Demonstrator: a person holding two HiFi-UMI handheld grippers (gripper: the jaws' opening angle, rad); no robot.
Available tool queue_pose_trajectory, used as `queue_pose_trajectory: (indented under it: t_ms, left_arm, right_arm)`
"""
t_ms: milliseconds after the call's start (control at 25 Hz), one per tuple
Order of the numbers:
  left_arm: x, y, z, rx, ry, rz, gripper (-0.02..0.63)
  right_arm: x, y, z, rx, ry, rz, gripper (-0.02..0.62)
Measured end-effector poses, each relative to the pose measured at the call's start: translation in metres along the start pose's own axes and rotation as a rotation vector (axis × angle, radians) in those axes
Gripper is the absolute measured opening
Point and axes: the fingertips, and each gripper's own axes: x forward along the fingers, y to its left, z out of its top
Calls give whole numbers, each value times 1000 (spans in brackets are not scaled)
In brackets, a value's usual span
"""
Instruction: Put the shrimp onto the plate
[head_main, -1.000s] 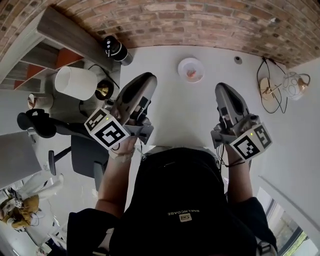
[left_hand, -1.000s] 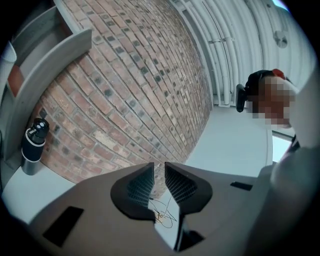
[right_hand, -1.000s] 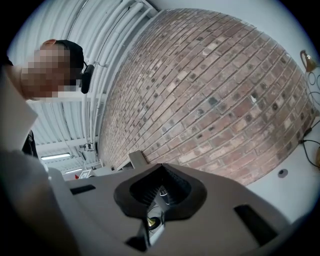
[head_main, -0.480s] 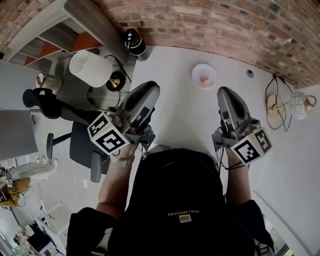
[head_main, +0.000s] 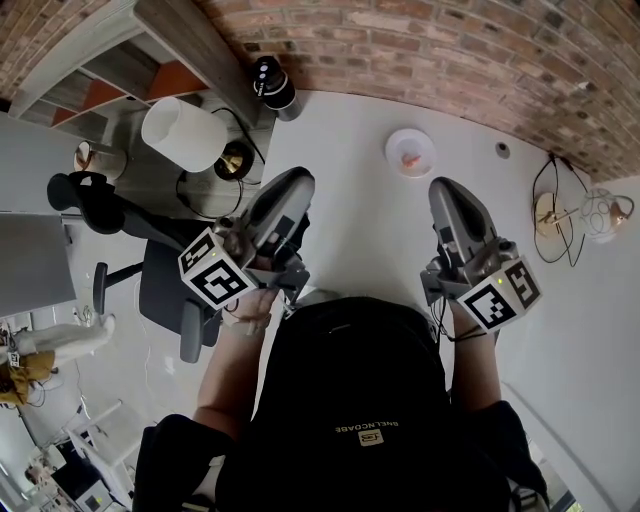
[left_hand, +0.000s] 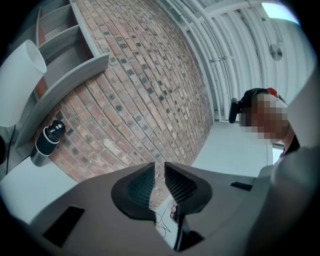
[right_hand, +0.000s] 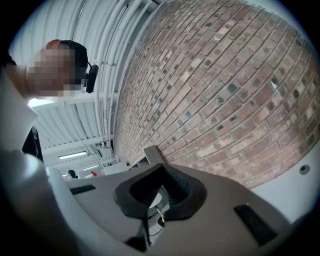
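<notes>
While the shrimp (head_main: 408, 159) lies on the plate (head_main: 393, 147), the fingers (left_hand: 178, 186) hover short.

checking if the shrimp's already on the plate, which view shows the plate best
The head view: the whole plate lies on the white table, with the pink shrimp on it. The left gripper view shows only an unclear pinkish speck low in the frame; the right gripper view shows no plate.

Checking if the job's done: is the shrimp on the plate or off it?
On it: the head view shows the pink shrimp lying inside the rim of the small white plate.
</notes>
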Motion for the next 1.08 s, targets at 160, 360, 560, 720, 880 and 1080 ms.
queue_pose_trajectory:
  t_ms: [160,360,560,720,880,1080]
  left_arm:
    - [3,1,-4,-6,17,-7,64]
    - [4,3,-7,-7,36,6,5]
    - [4,7,-11,-15,54,20,3]
    - [5,9,-15,-17,73,26,3]
    - [9,8,-18,-11,91,30,3]
    - [14,4,-24,-30,94,8,3]
  right_arm:
    - [1,2,-3,-23,22,12,3]
    - [1,0,-2,-9,12,3,3]
    - [-1,-3,-1,-3,5,-10,3]
    - [0,-5,-1,-1,5,-15,3]
    - [1,-6,0,0,10,-16,3]
    - [-1,-10,0,0,13,-14,3]
